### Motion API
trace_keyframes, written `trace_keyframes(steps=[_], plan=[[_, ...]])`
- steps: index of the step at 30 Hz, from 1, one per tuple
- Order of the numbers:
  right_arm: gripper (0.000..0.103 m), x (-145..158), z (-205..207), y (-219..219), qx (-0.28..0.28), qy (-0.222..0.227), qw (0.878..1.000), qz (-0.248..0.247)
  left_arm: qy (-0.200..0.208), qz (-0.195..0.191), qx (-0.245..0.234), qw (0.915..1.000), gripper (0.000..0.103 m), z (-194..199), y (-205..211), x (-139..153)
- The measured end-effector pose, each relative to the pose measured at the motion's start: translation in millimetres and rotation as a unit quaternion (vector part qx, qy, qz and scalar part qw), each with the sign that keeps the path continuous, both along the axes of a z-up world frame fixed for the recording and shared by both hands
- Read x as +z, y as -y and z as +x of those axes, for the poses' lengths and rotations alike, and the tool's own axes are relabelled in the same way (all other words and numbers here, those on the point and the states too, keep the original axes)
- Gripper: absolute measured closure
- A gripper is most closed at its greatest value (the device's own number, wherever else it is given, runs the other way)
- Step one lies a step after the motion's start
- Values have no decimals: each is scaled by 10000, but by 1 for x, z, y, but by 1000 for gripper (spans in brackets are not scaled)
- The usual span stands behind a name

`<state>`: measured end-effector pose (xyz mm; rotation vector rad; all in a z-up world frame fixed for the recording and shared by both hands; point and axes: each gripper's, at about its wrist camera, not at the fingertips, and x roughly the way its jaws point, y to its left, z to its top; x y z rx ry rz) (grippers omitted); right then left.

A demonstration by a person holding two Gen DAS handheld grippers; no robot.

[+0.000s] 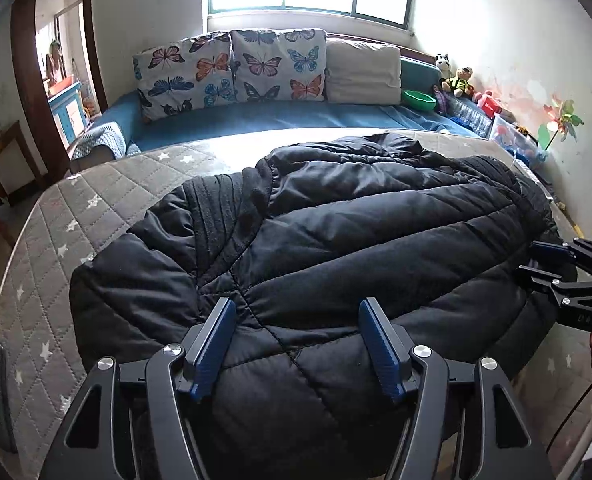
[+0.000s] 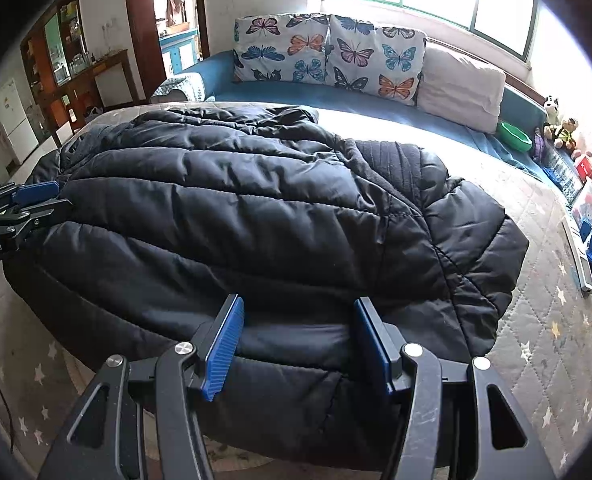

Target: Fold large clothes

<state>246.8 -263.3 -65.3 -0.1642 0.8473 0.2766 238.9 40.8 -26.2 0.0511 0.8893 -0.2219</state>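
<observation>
Left gripper (image 1: 294, 322) and right gripper (image 2: 296, 320), fingers apart, sit level at the black jacket's (image 1: 316, 232) near edge.

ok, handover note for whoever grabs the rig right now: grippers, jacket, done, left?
Left gripper: open, holding nothing, over the near edge of the black puffer jacket.
Right gripper: open, holding nothing, at the near edge on the other side.
Jacket: lies bunched in a bulky bundle on the grey star-print mattress, ribbed cuff on top.
Done: it looks partly folded in; how many folds, I cannot tell.
Left: probably grip the near edge with both grippers, fold it over, then flatten the bundle.
</observation>
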Motion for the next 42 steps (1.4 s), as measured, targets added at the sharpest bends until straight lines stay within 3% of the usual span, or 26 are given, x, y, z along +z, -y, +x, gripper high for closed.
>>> trace_keyframes(steps=[14,19,22,25,31,35,38,42], plan=[[40,1,-8,-6,-76,115,9997,-193,-164,-58,60,9998,29,7,3,-13],[39,21,-11,-14,-187,23,9995,-237,-176,-50,92,9998,29,9,3,-19],[39,31,-24,-29,165,110,9998,-30,-164,-45,101,9998,29,10,4,-20],[35,26,-33,-54,578,190,9980,-173,-157,-53,84,9998,28,9,4,-20],[26,-3,-22,-62,640,102,9968,-469,-41,-6,-8,10000,27,6,6,-23],[23,3,-24,-56,814,125,9955,-466,115,-109,-25,9999,25,-5,1,-14],[10,4,-25,-52,848,138,9950,-503,199,-202,36,9996,20,-19,-8,3],[6,1,-29,-50,762,148,9959,-458,380,-75,369,9986,0,-38,-27,25]])
